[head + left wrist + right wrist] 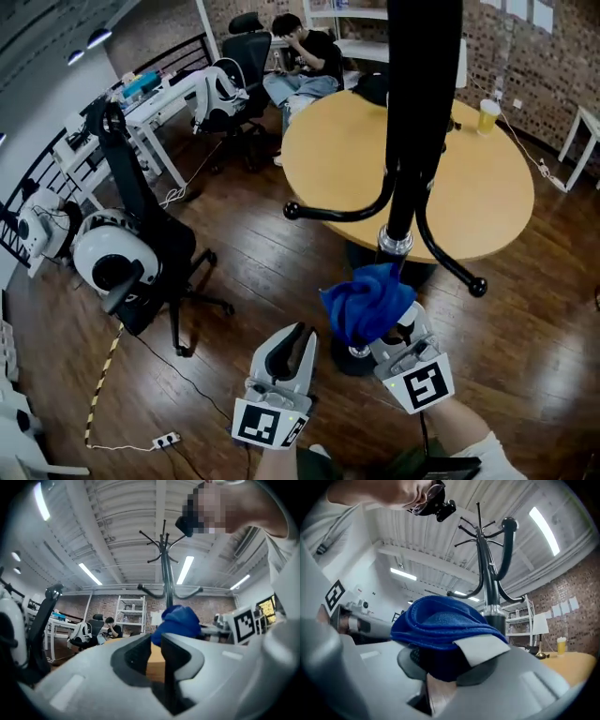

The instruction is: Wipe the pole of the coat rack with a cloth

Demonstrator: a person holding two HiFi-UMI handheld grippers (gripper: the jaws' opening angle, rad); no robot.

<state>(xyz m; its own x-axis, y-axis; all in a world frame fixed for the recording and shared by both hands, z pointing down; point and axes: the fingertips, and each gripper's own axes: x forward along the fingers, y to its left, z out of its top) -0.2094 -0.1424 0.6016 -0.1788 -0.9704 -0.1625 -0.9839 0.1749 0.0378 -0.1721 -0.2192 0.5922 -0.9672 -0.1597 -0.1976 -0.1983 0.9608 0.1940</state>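
Note:
The coat rack's black pole (417, 112) rises through the middle of the head view, with a silver collar (395, 242) low on it and curved hooks (337, 214) branching out. My right gripper (386, 330) is shut on a bunched blue cloth (367, 302), which sits against the pole just below the collar. In the right gripper view the cloth (440, 620) bulges over my right gripper (445, 663), with the pole (487, 573) right behind it. My left gripper (302, 333) hangs to the left of the cloth, its jaws nearly together and holding nothing. In the left gripper view that gripper (155, 639) points at the cloth (178, 623) and pole (167, 573).
A round wooden table (487, 187) with a yellow cup (487, 114) stands just behind the rack. A black office chair (150, 244) is at the left. A person (305, 56) sits at the back by a white desk (159, 103). A power strip (167, 439) lies on the wooden floor.

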